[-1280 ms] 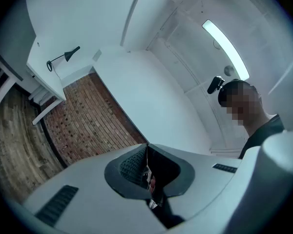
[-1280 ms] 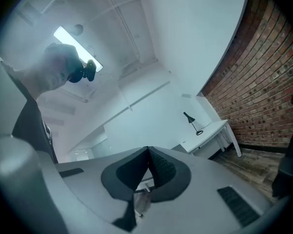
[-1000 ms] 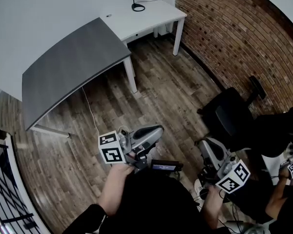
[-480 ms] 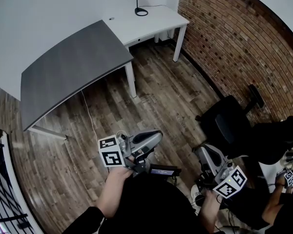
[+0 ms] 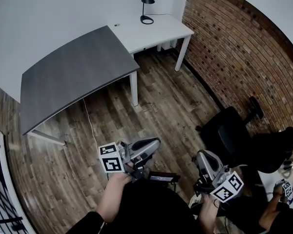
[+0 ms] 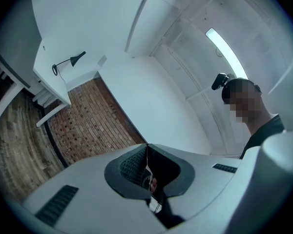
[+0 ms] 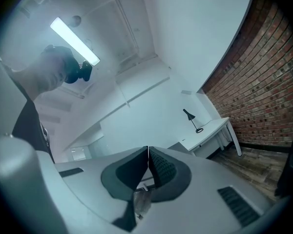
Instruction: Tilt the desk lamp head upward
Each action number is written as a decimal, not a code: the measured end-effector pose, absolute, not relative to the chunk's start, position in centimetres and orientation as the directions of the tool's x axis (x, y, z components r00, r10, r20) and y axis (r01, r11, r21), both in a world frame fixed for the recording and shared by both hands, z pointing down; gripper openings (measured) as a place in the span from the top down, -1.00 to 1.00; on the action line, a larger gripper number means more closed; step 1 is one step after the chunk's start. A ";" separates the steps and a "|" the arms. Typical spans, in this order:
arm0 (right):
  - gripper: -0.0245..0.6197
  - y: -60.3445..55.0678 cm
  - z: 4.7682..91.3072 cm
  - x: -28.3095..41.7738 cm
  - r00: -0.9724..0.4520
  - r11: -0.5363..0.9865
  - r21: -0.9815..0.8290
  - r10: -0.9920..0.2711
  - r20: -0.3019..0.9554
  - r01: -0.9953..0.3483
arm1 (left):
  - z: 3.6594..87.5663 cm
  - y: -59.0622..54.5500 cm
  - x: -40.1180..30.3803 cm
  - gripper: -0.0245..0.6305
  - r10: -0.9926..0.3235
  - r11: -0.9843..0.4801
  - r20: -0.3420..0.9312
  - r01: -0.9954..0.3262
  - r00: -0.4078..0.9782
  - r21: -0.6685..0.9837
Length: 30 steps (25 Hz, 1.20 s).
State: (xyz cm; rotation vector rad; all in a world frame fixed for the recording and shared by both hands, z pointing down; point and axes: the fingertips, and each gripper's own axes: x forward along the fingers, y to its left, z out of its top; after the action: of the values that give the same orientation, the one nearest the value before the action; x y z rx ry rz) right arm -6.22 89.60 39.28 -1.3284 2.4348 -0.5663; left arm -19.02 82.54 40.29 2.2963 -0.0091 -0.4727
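Seen from the head view, a wood-plank floor (image 5: pixel 171 101) fills the room, with a brick wall (image 5: pixel 234 48) running along it from 1 to 4 o'clock. A grey desk (image 5: pixel 73 74) spreads across 10 o'clock, and its far end touches a smaller white desk (image 5: pixel 161 30) at 12 o'clock, which stands in the corner against the brick. A black chair (image 5: pixel 229 130) sits at 4 o'clock, near the wall.

At 6 o'clock the person holds the left gripper (image 5: pixel 156 141), its jaws pressed together on nothing and pointing toward 2 o'clock. The right gripper (image 5: pixel 200 156) at 5 o'clock is likewise closed and empty. Each gripper's own view shows the two dark pads meeting in a thin seam with nothing between them. Both grippers are well apart from the desks.

The lamp (image 5: pixel 146 4) stands at 12 o'clock on the back of the white desk, near the white wall. It is black and slim: a flat ring base, a thin upright stem and a small cone head that points down at the desktop. It appears small at 10 o'clock in the left gripper view (image 6: pixel 68 62) and at 3 o'clock in the right gripper view (image 7: pixel 191 119).
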 end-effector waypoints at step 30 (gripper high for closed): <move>0.88 76.3 40.8 -4.1 -0.572 0.522 -0.594 -0.811 -0.123 -0.612 | 42.4 71.6 -19.7 0.88 -0.286 -0.662 -0.278 0.021 0.917 0.749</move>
State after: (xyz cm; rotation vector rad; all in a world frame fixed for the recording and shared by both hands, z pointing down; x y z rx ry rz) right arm -4.06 76.29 40.84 -1.1722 2.3802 -0.7073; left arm -19.69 71.56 42.37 2.2517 -0.1878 -0.4793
